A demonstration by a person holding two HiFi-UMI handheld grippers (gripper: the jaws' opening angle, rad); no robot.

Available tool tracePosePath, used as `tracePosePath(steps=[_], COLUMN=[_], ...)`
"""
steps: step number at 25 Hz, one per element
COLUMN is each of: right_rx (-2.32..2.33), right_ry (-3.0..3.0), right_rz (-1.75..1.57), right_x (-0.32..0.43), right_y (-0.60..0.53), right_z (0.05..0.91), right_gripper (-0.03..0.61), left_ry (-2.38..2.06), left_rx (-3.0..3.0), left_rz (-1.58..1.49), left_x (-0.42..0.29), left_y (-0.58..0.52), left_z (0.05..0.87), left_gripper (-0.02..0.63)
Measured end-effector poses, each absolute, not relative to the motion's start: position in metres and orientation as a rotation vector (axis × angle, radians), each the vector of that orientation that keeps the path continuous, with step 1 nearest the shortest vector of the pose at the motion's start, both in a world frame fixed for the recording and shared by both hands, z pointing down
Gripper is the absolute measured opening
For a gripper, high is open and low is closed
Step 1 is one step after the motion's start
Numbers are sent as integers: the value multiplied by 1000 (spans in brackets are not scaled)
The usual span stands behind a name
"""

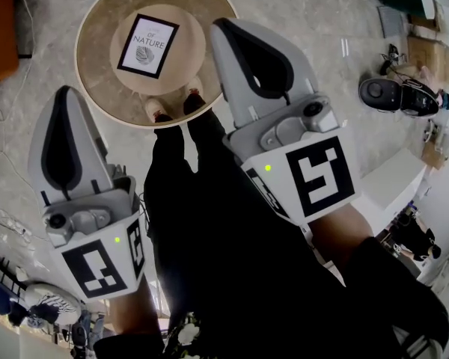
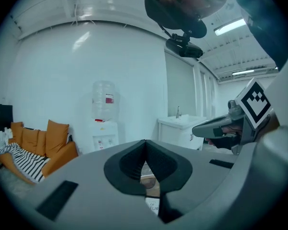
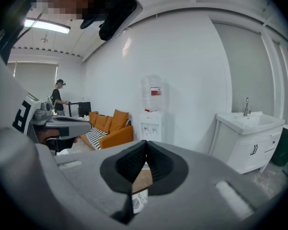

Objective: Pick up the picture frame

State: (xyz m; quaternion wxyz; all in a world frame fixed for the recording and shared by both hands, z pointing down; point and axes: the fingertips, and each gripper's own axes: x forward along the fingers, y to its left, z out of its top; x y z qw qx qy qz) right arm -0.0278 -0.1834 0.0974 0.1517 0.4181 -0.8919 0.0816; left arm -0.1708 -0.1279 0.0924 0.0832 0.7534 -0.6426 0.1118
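Left gripper (image 1: 66,92), right gripper (image 1: 221,24): both clenched, empty. Picture frame (image 1: 148,45) flat on round table (image 1: 97,75), ahead between them, lower down. We judge it light, stiff, breakable; we'd pinch one edge.

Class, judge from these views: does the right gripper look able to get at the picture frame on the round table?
Probably yes: nothing stands between the right gripper and the picture frame, which lies flat on the round table. Its shut jaws must open first.
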Motion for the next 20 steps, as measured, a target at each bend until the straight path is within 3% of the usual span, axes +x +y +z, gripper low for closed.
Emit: tracePosePath(steps=[12,20], right_rx=[978,962], right_ry=[-2620,-2563], right_rz=[352,481], right_x=[-23,-35], right_y=[-226,-241], right_z=[142,202], right_gripper=[-3,-2], left_ry=[-2054,-1939], left_rx=[2091,2015], left_rz=[375,438], left_x=[-169,-174], left_y=[-166,-179], left_z=[123,193], left_gripper=[14,15])
